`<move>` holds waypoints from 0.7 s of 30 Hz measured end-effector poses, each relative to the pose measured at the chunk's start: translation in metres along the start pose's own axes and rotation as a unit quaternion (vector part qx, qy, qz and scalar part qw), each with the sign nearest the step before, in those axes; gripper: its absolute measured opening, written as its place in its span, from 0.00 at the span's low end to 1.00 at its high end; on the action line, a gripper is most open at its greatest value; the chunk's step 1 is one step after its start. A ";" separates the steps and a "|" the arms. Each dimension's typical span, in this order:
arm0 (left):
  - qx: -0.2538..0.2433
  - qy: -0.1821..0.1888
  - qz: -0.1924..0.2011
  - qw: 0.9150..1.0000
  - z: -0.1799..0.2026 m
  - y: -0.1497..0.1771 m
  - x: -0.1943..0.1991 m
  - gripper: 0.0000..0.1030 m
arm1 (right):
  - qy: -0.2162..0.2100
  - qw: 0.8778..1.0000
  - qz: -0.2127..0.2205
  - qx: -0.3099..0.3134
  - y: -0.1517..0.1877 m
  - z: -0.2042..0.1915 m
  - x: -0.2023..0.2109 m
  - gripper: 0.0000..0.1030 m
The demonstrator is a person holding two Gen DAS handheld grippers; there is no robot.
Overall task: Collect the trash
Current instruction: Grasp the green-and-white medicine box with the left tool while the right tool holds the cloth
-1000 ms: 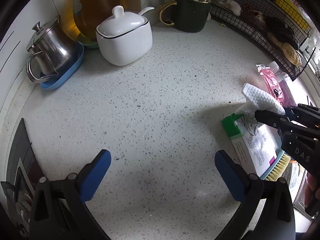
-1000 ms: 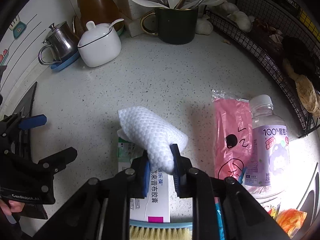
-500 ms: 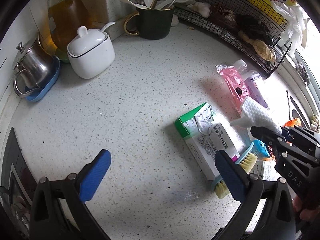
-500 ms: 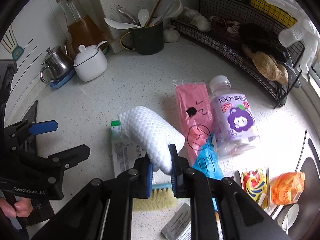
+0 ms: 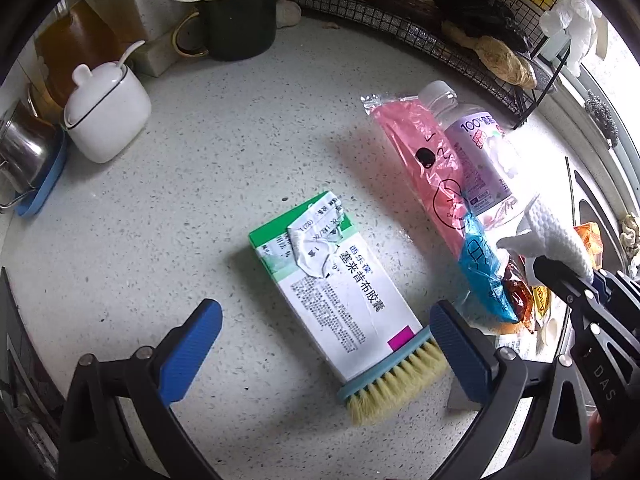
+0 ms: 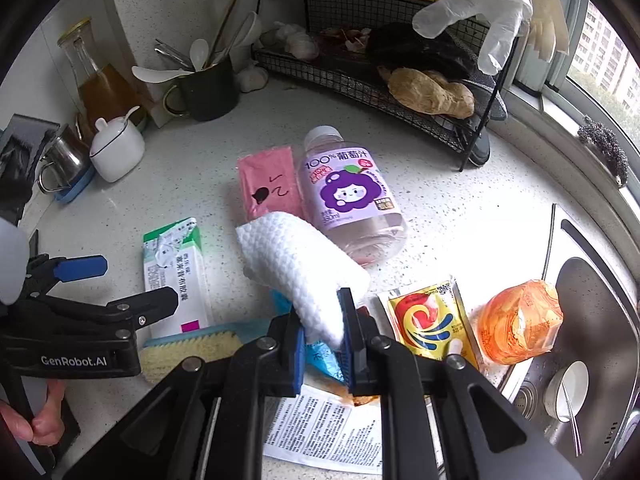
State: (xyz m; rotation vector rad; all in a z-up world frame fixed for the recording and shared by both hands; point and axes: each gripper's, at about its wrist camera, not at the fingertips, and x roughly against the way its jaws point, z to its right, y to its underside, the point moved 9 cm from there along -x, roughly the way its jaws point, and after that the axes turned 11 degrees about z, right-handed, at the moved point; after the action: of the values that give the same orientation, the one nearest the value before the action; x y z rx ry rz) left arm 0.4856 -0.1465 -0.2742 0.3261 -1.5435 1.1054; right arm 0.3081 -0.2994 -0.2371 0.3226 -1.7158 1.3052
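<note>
The right gripper [image 6: 322, 330] has its jaws drawn narrow and clamped on a crumpled white paper towel [image 6: 298, 268], which sticks up and forward from between the blue pads, lifted clear of the table [image 6: 460, 216]. The left gripper [image 5: 320, 350] hangs above the table with its jaws spread wide and nothing between them; in the left wrist view a green-and-white medicine box [image 5: 332, 284] lies flat beyond the open pads, and a pale-bristled brush [image 5: 394, 386] lies against the box's near end.

More litter lies toward the table's sink-side edge: a pink plastic bag [image 6: 272, 192] lying just beside a clear juice bottle [image 6: 352, 200] with a purple label, a blue wrapper [image 5: 482, 270] at the pink bag's near end, a yellow sachet [image 6: 430, 320], an orange crumpled wrapper [image 6: 520, 322] at the rim of the sink [image 6: 600, 320], and a printed leaflet [image 6: 320, 424] at the near edge under the right gripper.

At the far edge stand a white lidded jar [image 5: 106, 114], a steel pot [image 5: 20, 148], a dark mug of utensils [image 5: 238, 24] and a black wire rack [image 6: 400, 80]
</note>
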 end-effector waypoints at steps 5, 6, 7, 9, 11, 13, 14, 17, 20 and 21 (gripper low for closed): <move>0.012 -0.007 -0.017 1.000 0.003 0.000 -0.021 1.00 | 0.011 1.000 -0.007 -0.008 0.000 0.011 -0.013 0.13; 0.013 -0.009 -0.021 1.000 0.003 0.000 -0.026 1.00 | 0.010 1.000 -0.008 -0.009 0.001 0.012 -0.015 0.13; 0.013 -0.017 -0.025 0.999 0.003 0.000 -0.030 1.00 | 0.010 1.000 -0.010 -0.010 0.002 0.012 -0.016 0.13; 0.014 -0.031 -0.029 0.999 0.000 0.000 -0.038 1.00 | 0.008 1.000 -0.014 -0.012 0.002 0.013 -0.019 0.13; 0.019 -0.035 -0.036 0.999 -0.003 0.002 -0.043 1.00 | 0.006 1.000 -0.018 -0.011 0.002 0.013 -0.022 0.13; 0.030 -0.029 -0.043 0.998 -0.003 0.005 -0.048 1.00 | 0.003 1.000 -0.019 -0.006 0.001 0.011 -0.024 0.13; 0.032 -0.032 -0.040 0.998 -0.002 0.004 -0.049 1.00 | 0.001 1.000 -0.019 -0.003 0.001 0.010 -0.024 0.13; 0.034 -0.034 -0.030 0.998 -0.003 0.004 -0.050 1.00 | -0.004 1.000 -0.021 0.001 0.002 0.008 -0.027 0.13; 0.027 -0.037 -0.018 0.999 -0.001 0.004 -0.046 0.86 | -0.008 1.000 -0.023 0.002 0.003 0.009 -0.029 0.13; 0.023 -0.038 -0.015 0.999 0.001 0.003 -0.044 0.78 | -0.009 1.000 -0.023 0.002 0.003 0.009 -0.029 0.13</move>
State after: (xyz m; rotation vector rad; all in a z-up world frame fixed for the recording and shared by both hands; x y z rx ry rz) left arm 0.4963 -0.1613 -0.3148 0.4265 -1.5761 1.1173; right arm 0.3171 -0.3153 -0.2618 0.3764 -1.7107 1.2760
